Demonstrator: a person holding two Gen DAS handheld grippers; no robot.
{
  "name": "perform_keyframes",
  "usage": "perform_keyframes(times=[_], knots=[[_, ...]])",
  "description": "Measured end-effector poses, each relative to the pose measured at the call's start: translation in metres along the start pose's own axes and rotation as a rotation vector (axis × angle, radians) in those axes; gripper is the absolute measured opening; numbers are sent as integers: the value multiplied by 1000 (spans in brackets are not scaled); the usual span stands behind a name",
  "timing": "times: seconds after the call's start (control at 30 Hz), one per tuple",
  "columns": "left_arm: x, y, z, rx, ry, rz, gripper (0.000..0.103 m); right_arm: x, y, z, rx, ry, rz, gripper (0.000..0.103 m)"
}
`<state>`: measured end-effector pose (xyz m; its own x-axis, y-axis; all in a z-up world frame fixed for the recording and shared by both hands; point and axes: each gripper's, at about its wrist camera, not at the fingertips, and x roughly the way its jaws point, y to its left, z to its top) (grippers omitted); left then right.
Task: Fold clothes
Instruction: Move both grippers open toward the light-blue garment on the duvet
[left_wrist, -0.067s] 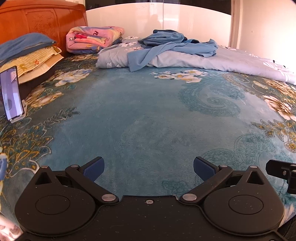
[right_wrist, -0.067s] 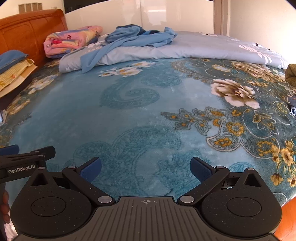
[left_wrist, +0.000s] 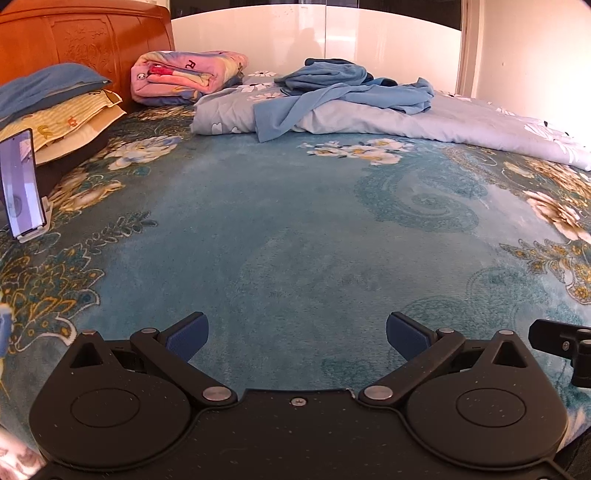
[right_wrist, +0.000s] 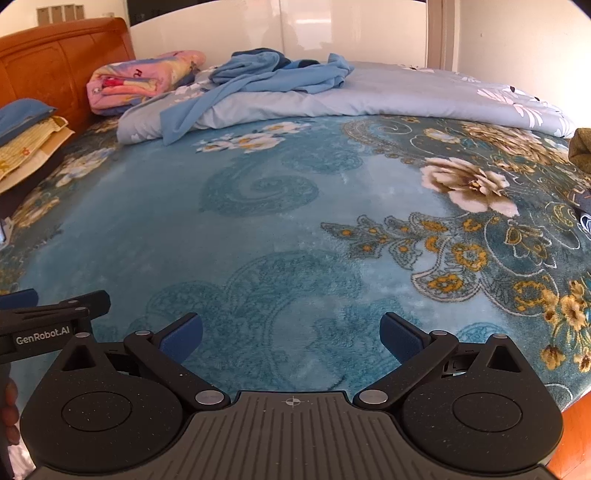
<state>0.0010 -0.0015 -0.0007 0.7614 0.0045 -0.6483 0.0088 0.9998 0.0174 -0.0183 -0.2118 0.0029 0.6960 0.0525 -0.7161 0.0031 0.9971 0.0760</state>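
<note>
Clothes (left_wrist: 347, 88) heaped at far side of bed (left_wrist: 295, 229), both grippers' fingers (left_wrist: 186, 334) spread wide, empty; probably reaching over next.

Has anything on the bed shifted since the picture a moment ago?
Nothing visibly changed. The left gripper and right gripper stay wide open and empty above the teal blanket; the blue clothes lie untouched on the far quilt.

A plush, short-piled cloth is seen on the bed cover (left_wrist: 295, 229). Thin, smooth, matt cloth is shown by the blue garments (left_wrist: 347, 92). The headboard (left_wrist: 85, 40) is made of glossy carved wood. Matt, speckled black plastic forms the left tongs (left_wrist: 297, 334).
</note>
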Motion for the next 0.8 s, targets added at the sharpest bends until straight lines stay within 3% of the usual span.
perform_keyframes(times=[0.8], knots=[[27,4,13,-18,42,-91,102,28,10,17,-39,58,-23,103]])
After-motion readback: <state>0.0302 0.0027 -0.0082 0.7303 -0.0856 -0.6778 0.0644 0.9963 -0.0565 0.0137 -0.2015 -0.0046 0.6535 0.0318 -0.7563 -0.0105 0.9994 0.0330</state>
